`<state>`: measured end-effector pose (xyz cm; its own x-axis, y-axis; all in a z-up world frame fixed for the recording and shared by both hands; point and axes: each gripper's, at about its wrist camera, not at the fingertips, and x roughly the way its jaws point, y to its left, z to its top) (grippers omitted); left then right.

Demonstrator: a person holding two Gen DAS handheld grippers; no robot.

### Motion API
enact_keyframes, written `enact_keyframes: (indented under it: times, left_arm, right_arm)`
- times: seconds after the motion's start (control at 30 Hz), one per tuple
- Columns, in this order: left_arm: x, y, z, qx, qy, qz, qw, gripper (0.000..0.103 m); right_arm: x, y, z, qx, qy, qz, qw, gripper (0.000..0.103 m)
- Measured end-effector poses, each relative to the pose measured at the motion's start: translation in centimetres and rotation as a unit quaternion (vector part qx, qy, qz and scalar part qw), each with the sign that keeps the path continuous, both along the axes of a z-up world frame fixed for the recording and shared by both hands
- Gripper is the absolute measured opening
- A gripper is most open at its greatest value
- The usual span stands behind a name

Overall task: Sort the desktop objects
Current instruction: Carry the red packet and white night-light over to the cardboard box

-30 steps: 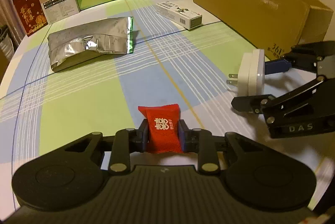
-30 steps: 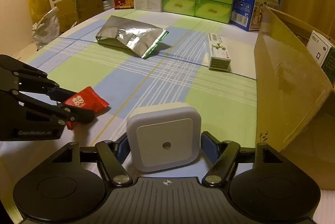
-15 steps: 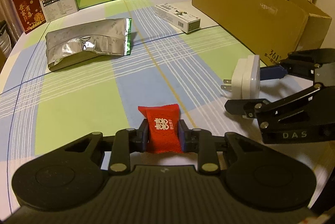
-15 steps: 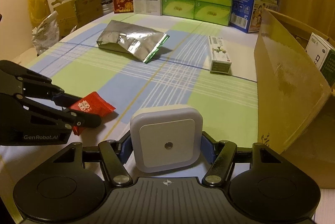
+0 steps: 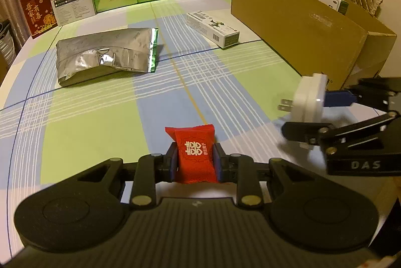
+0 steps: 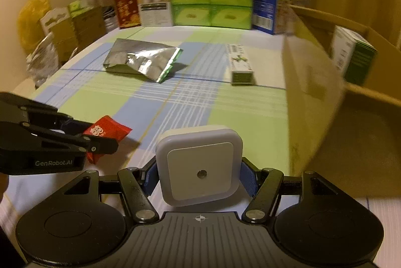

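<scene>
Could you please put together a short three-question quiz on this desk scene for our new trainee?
1. True or false: the left tongs are shut on the small red foil sachet.
2. What do the right tongs hold? A) the white plug-in night light B) the crinkled silver foil pouch C) the long white carton
3. Fill in: the silver pouch and the long carton both lie on the checked ______, outside the large brown cardboard box.

Key: 1 true; 2 A; 3 tablecloth.
</scene>
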<state>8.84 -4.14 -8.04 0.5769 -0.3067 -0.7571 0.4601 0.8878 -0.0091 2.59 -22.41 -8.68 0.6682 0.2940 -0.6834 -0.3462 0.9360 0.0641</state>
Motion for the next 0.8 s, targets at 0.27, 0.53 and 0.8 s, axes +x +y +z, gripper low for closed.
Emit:
enact_keyframes:
  times: [0.27, 0.53, 0.8]
  left_arm:
    - [-2.4, -0.5, 1.3, -0.016, -0.009, 0.011, 0.9998, 0.023]
    - [-4.9, -1.3, 3.7, -0.032, -0.026, 0.023, 0.9989, 0.023]
    - [-7.5, -2.0, 5.2, -0.050, -0.026, 0.030, 0.9979, 0.023]
  right_arm:
    - [-3.2, -1.1, 1.9, 0.004, 0.003, -0.028, 1.000, 0.063]
    - [-5.3, -2.2, 4.8, 0.009, -0.015, -0.047, 0.999, 0.062]
    - [-6.7, -3.0, 7.0, 0.015, -0.031, -0.052, 0.998, 0.062]
